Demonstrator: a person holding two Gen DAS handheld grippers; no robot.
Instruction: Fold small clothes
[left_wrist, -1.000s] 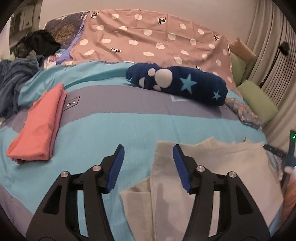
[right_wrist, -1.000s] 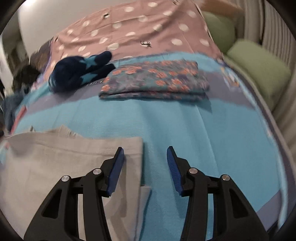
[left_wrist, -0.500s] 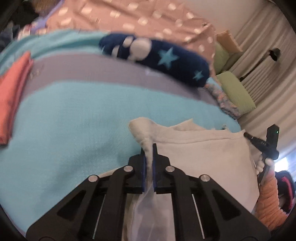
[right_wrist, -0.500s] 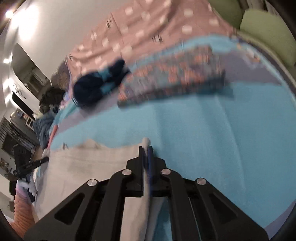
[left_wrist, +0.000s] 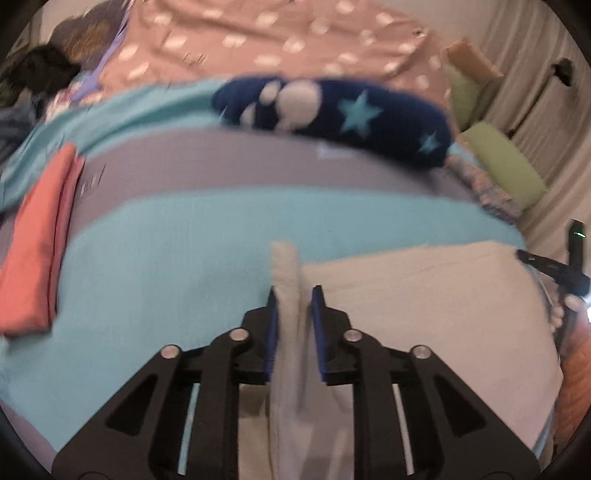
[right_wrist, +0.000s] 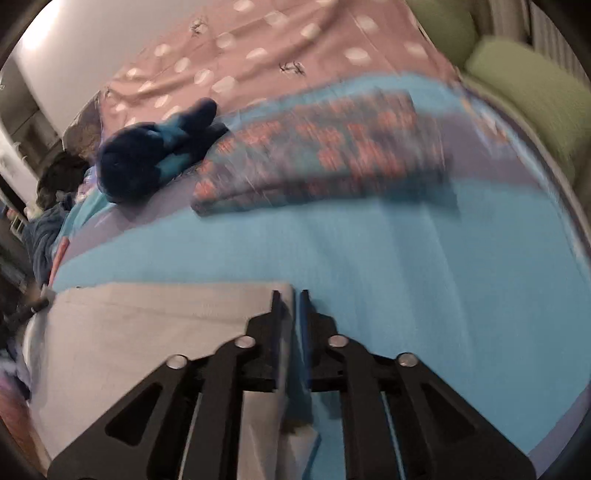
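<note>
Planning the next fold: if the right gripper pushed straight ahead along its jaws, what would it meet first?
Beyond the beige cloth edge between its jaws, the right gripper faces bare blue blanket; the folded floral garment looks first, though depth is unclear.

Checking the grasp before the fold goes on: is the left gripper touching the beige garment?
Touching. In the left wrist view a ridge of the beige garment stands between the left gripper fingers, against the left pad; the jaws are slightly parted.
</note>
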